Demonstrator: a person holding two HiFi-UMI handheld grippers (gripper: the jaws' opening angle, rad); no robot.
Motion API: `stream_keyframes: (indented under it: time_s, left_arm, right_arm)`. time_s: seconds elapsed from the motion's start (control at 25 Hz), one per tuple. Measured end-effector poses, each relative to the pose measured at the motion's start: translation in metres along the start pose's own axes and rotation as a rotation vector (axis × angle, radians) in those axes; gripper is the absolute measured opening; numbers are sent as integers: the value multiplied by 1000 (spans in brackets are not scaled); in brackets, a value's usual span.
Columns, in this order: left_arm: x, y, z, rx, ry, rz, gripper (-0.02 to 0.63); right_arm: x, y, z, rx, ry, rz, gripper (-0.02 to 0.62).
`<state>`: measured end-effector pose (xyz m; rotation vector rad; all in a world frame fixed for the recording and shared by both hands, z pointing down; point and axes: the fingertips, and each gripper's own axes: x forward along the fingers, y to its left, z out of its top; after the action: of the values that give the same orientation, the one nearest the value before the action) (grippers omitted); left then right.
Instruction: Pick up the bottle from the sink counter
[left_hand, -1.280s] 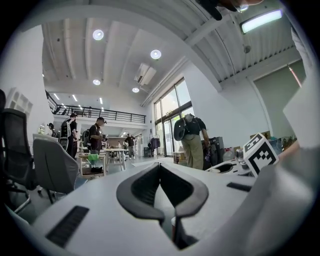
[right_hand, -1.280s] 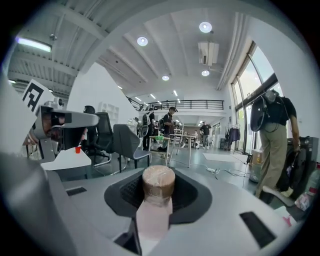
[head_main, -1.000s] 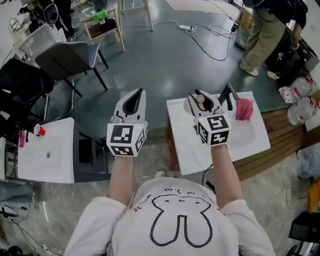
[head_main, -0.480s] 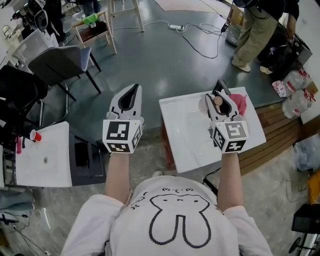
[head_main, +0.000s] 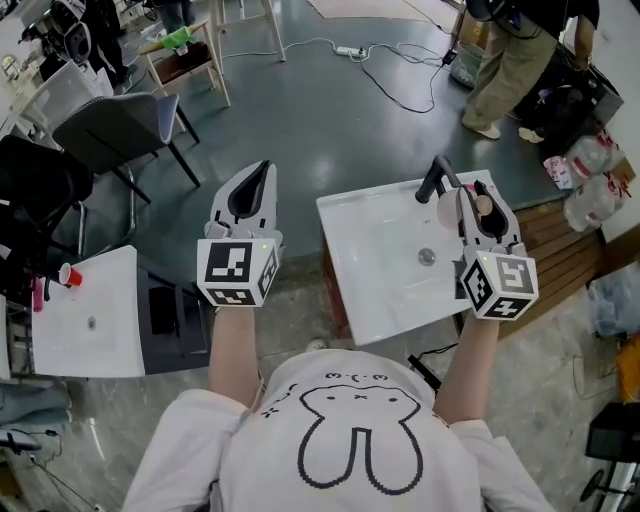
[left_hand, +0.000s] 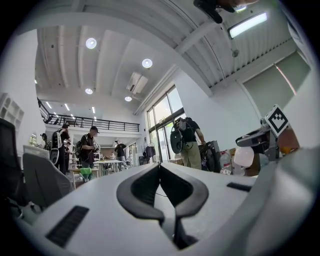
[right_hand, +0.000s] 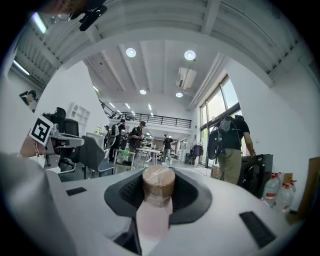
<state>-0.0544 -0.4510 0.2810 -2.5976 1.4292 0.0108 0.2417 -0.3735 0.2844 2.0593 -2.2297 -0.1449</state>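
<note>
My left claw (head_main: 258, 178) is shut tight with nothing in it. It hangs over the dark floor, well apart from the job.

The bottle (right_hand: 158, 186) is in my right claw (head_main: 477, 198). The two jaws squeeze it just under its brown cap. The bottle stands up straight, with the cap on top and the pale pink body hanging down below the jaws. So the bottle is right inside that claw, not in front of it or beside it. The right hand is the one that has it, and the left hand is far off to the side.

In the head view the bottle is over the back right corner of the white sink surface (head_main: 370, 290), just beside the black tap (head_main: 437, 178). I think it is up in the air and not resting on anything, so the pick-up looks done to me. I would just keep my grip steady and keep the hanging body away from the tap.

The surface is white and smooth, with a shallow bowl and a round drain (head_main: 427, 257) in the middle.

Now the room, from left to right:
- There is a second white sink (head_main: 100, 350) with a red cup (head_main: 70, 272) on it.
- Next is a grey chair (head_main: 125, 130).
- Then comes a power strip (head_main: 350, 50) on the floor.
- After that is a person in tan trousers (head_main: 510, 60).
- Last are some big water jugs (head_main: 590, 160)
</note>
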Motion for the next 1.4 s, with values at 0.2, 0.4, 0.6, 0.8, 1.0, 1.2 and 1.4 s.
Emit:
stream_keyframes:
  time_s: [0.2,0.4,0.6,0.8,1.0,1.2,1.4]
  left_arm:
    - [5,5,10,17,-26,20,9]
    - [13,2,16,45,-35,17,9]
    - [20,-3,19,53,-40,10,9]
    - [24,-11,20,74,-38,-3,9]
    - [25,-14,25,85,-43,-13,9]
    - [24,-18,29,91,-44,-19,9]
    - [23,-19,30,99,-44,-19,9]
  right_arm:
    - [-4,-4,15,-49,-21,-10,130]
    - [-1,2,19,-69,-29,17,130]
    - [2,6,22,-90,-25,38,130]
    - [2,8,20,-107,-16,48,130]
    - [2,12,21,-114,-16,66,130]
    - [2,18,22,-118,-13,88,130]
    - [1,25,25,-121,-18,107,130]
